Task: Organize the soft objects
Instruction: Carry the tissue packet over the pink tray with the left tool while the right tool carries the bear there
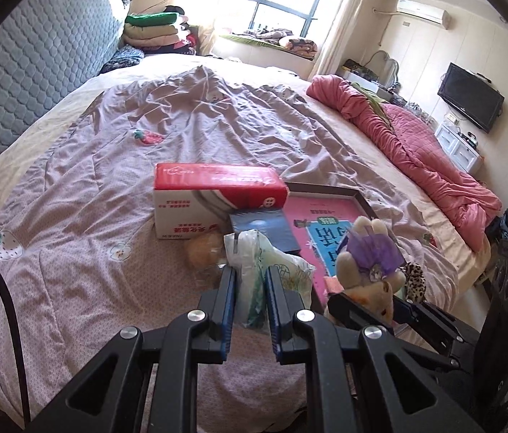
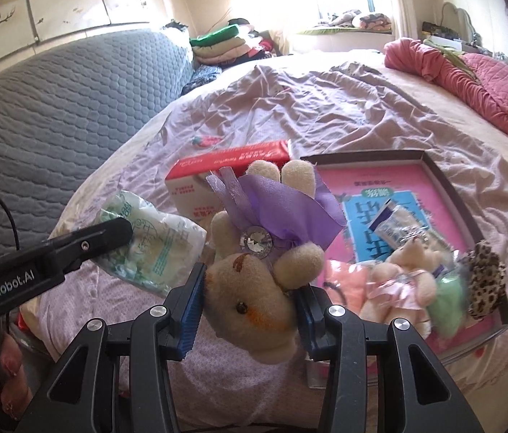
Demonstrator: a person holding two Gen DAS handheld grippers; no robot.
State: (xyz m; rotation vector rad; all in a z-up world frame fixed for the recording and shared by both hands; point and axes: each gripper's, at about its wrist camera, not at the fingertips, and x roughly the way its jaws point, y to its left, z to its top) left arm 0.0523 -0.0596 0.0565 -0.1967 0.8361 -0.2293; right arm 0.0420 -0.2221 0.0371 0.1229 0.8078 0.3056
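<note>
My left gripper (image 1: 250, 274) is shut on a crinkly white-and-green plastic tissue pack (image 1: 254, 252), held above the lilac quilt. In the right wrist view the same pack (image 2: 156, 249) hangs at the left in the left gripper (image 2: 124, 234). My right gripper (image 2: 250, 285) is shut on the head of a cream plush bear (image 2: 250, 310) with a purple bow and a glass gem; the bear is upside down. From the left wrist view the bear (image 1: 366, 252) and right gripper (image 1: 373, 303) sit just right of the pack. Both toys are off the bed.
A dark-rimmed tray (image 2: 449, 187) on the bed holds a pink book, a second bear in a pink dress (image 2: 405, 274), a leopard-print piece (image 2: 485, 278), a green soft item (image 2: 445, 306) and pink cloth (image 2: 344, 281). A red-and-white box (image 1: 214, 195) stands left of it. A rumpled pink quilt (image 1: 416, 144) lies far right.
</note>
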